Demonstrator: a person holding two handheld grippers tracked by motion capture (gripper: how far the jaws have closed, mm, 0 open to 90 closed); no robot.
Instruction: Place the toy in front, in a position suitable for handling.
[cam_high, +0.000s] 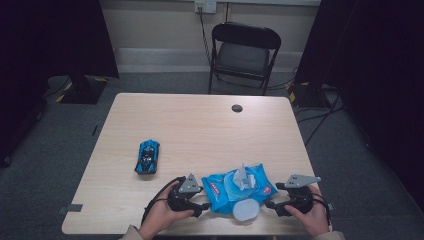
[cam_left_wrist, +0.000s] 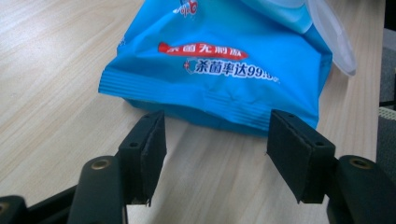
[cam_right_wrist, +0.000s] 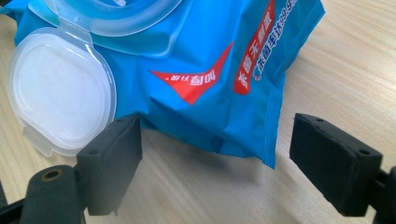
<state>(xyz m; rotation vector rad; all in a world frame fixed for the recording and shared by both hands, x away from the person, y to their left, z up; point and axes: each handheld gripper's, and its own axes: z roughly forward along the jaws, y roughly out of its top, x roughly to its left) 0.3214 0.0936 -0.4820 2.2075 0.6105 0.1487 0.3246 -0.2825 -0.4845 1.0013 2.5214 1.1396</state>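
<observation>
A blue wet-wipe pack (cam_high: 239, 189) lies flat near the front edge of the wooden table (cam_high: 200, 125), between the two hand-held grippers. Its round plastic lid (cam_high: 246, 209) is flipped open toward the person, and a white wipe (cam_high: 242, 176) stands up out of the dispensing opening. The left gripper (cam_high: 204, 205) sits just beside the pack's left end; in the left gripper view its jaws are parted, with the crimped seam of the pack (cam_left_wrist: 219, 70) just ahead of the pads and nothing pressed between them. The right gripper (cam_high: 270, 204) sits just beside the pack's right end; in the right gripper view its jaws stand wide apart, released, with the pack (cam_right_wrist: 205, 79) lying ahead of them and the open lid (cam_right_wrist: 58, 98) close to one pad. A blue toy car (cam_high: 147, 156) rests on the table well apart from the pack, to the left. A black folding chair (cam_high: 243, 55) stands beyond the far edge of the table.
</observation>
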